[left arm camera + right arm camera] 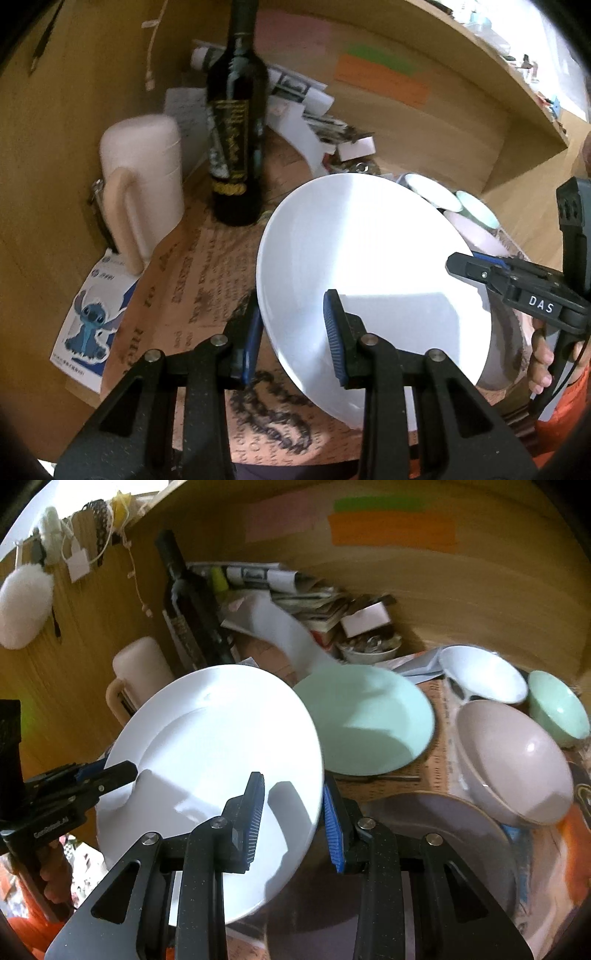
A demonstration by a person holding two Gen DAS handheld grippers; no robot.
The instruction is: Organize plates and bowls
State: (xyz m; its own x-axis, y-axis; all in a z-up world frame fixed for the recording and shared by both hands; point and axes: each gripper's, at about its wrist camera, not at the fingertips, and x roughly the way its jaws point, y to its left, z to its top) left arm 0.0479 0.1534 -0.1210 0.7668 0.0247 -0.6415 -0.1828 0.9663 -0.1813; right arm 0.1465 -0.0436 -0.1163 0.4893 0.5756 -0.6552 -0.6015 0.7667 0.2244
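A large white plate (373, 280) is tilted up above the table, held between both grippers. My left gripper (293, 338) straddles its near rim, jaws standing wide on either side. My right gripper (293, 821) straddles the opposite rim (221, 760) the same way. Each gripper shows in the other's view, its tip on the plate edge: right (476, 271), left (118, 771). On the table lie a mint plate (369, 720), a pink plate (443, 834), a pink bowl (517, 764), a white bowl (484, 679) and a mint bowl (557, 709).
A dark wine bottle (236, 122) and a pink mug (144, 177) stand at the back left. Papers and boxes (310, 602) pile against the wooden back wall. A Stitch card (92, 321) lies left of the printed table mat (207, 280).
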